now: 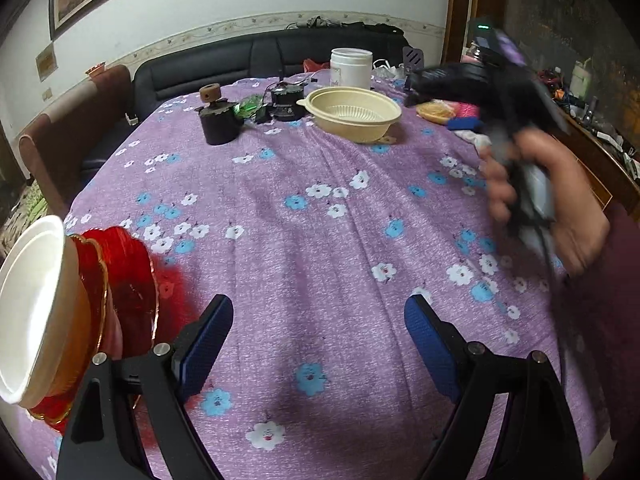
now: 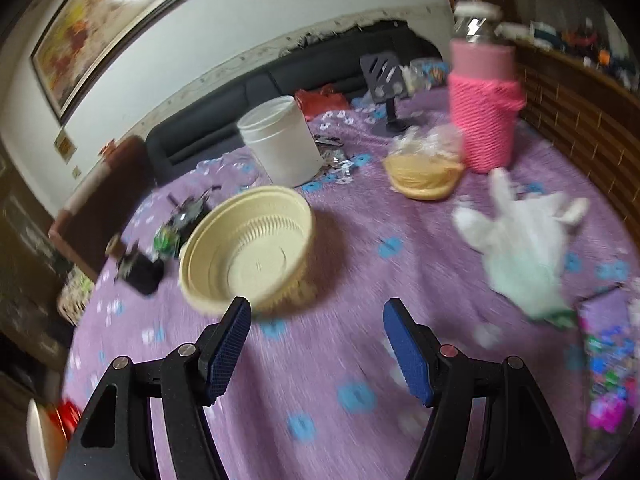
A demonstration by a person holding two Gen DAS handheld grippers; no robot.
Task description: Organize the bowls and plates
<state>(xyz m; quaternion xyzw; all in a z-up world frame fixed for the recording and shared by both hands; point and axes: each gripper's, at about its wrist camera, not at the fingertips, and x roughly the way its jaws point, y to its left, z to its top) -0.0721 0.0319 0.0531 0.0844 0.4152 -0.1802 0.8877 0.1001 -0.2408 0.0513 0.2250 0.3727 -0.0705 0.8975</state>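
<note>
Desk w/ purple floral cloth, dark sofa behind. Cream bowl on it. Left tool & right tool both spread, empty.

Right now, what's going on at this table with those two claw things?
A person is tidying dishes on the purple flowered tablecloth, holding a claw in each hand. Both claws are open and empty. The right claw is near the cream plastic bowl, which sits untouched on the cloth. The left claw hovers over bare cloth, with a white bowl stacked on red plates just to its left. The right-hand view is blurred.
</note>
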